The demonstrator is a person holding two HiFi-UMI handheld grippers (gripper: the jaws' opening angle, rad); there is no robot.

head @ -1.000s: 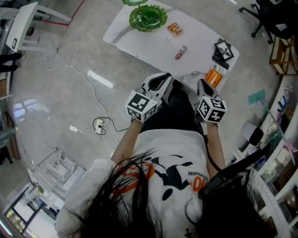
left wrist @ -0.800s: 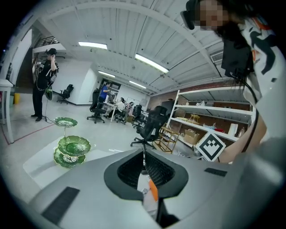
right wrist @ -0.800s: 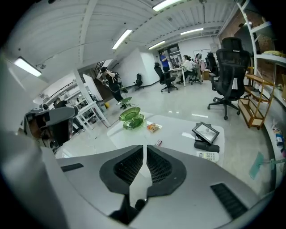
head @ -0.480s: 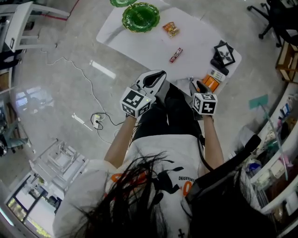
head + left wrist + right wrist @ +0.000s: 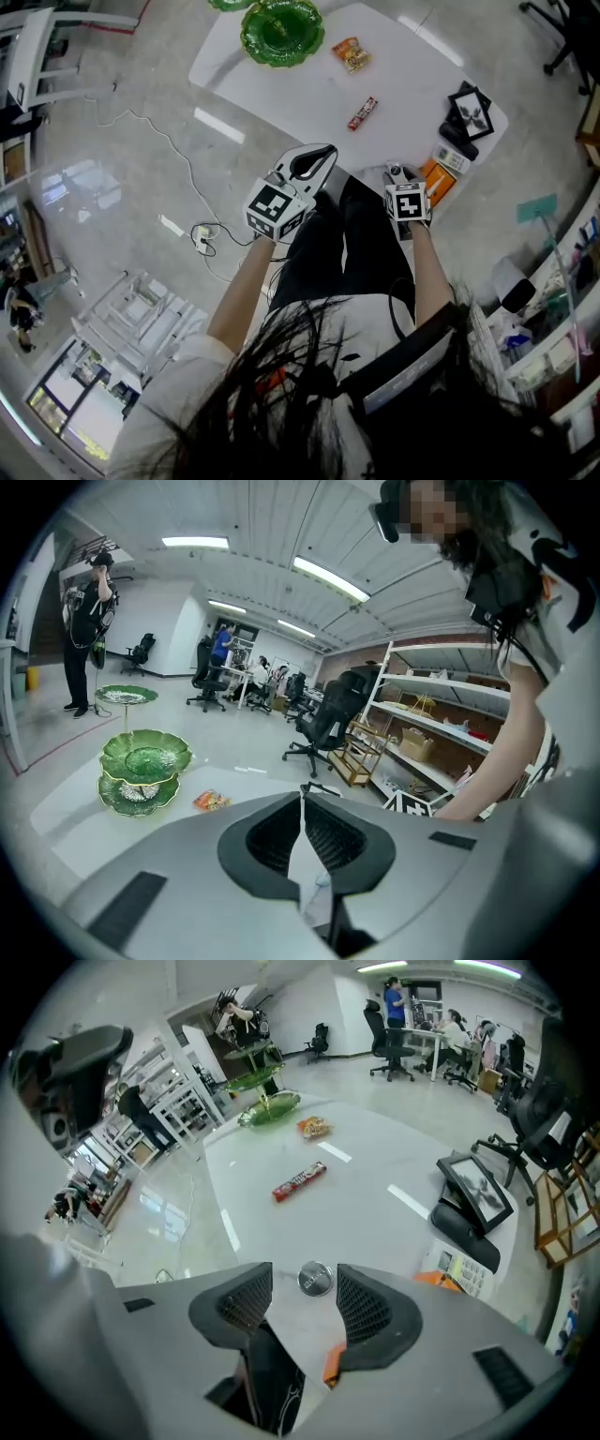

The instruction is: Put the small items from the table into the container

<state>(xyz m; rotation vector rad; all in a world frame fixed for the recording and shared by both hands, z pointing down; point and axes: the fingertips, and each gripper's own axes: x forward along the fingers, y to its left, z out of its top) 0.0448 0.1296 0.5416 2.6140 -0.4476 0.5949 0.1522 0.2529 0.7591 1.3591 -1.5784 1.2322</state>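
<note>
Right gripper (image 5: pixel 303 1288), jaws opening, grips nothing. Centre both tips astride the small round silver metal disc (image 5: pixel 315 1279) on the white table (image 5: pixel 375 1204), then close. Left gripper (image 5: pixel 302 794) is pressed together, empty.

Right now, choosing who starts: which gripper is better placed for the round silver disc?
Right: the right gripper is opening, the silver disc just beyond its jaws; the left gripper is shut.

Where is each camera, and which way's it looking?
Head view: on the head, looking down at the white table; hair, arms, left gripper, right gripper.
Left gripper view: on it, facing across the table, green tiered dish leftward; shut jaws, forearm.
Right gripper view: on it, facing down at a round cap; opening jaws, not touching it.
Shared: candy bar, head and right gripper views.
</note>
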